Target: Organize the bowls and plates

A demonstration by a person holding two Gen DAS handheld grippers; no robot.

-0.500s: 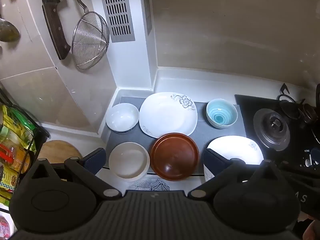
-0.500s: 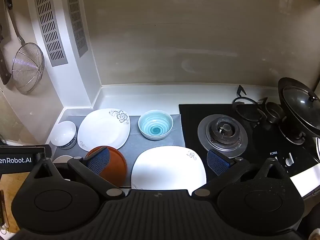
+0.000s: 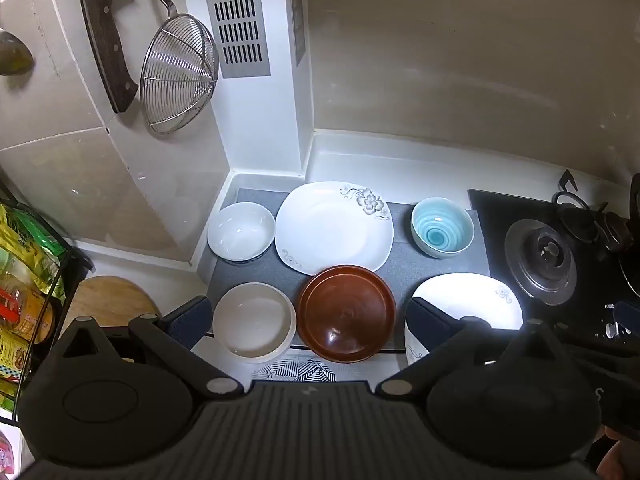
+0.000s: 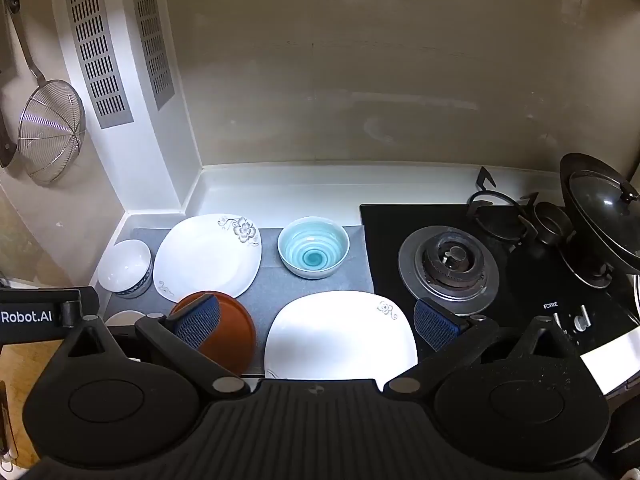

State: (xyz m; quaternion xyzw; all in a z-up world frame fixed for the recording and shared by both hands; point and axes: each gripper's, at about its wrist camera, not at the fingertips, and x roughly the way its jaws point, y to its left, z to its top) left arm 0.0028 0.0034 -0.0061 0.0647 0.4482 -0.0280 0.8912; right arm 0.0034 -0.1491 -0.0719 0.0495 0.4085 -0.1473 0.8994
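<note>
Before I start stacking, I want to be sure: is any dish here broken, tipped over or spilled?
Nothing stands out. The two white square plates, the brown plate and the three bowls sit upright on the grey mat, with no cracks or spills visible.

Glossy brown plate (image 3: pixel 346 313), matt grey mat (image 3: pixel 404 268)
</note>
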